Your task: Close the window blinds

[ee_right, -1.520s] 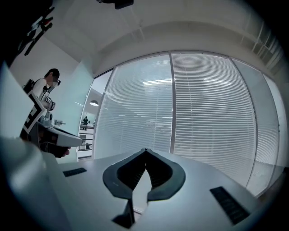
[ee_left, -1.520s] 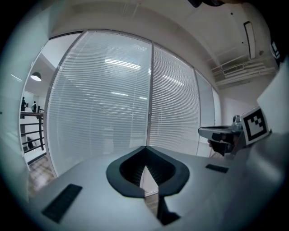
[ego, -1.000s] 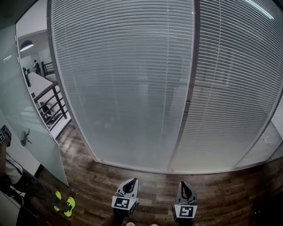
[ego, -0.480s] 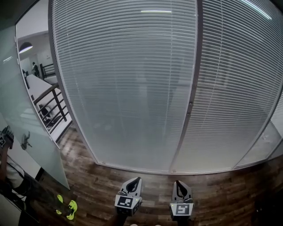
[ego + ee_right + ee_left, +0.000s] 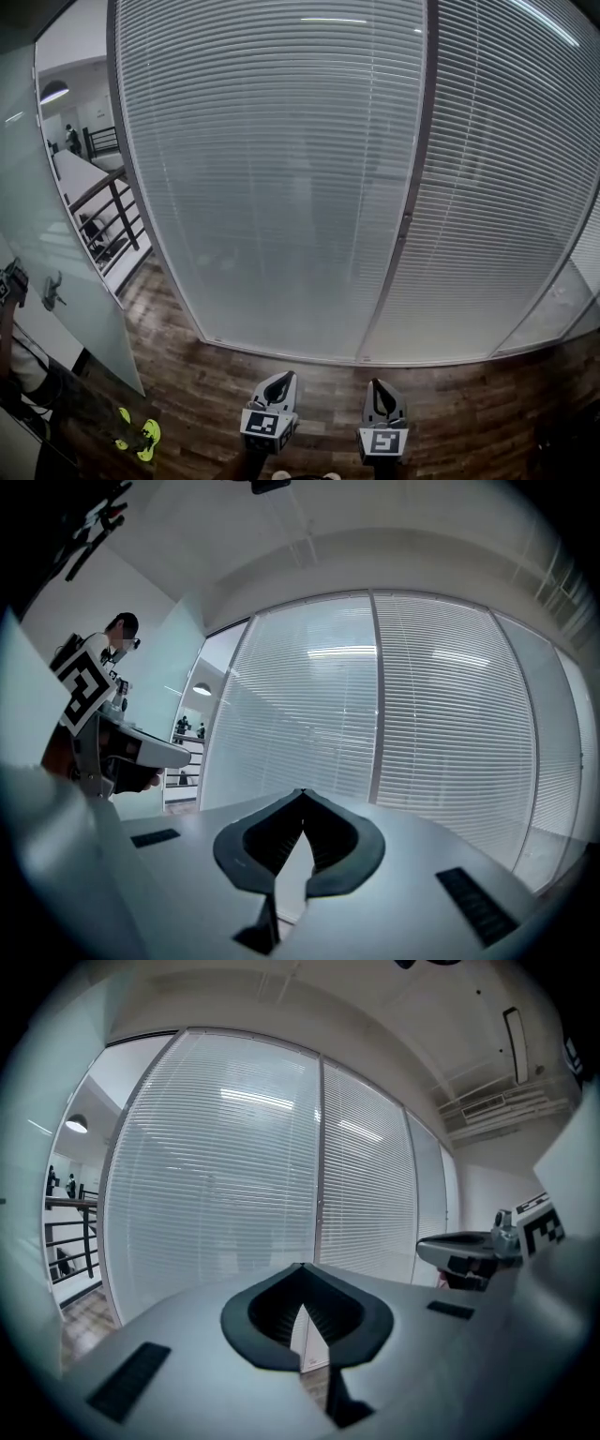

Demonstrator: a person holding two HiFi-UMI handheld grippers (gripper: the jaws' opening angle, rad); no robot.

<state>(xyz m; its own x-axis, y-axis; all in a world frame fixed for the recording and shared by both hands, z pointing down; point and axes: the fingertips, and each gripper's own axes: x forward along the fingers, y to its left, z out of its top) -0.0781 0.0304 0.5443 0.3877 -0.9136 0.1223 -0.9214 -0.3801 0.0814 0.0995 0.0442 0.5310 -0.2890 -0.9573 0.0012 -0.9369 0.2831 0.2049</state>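
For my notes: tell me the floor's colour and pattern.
The floor is dark brown wood-plank, clearest in the head view.

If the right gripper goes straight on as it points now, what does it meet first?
The way looks free up to the wide blinds panel, just left of the frame post. Reflections hint at glass in front, so the right gripper may touch that first; depth is unclear.

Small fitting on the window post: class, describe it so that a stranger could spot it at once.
Find the wall of white slatted blinds. The grey upright post nearest the middle divides two panels. The fitting sits on its lower half, the only dark bump on that otherwise smooth post.
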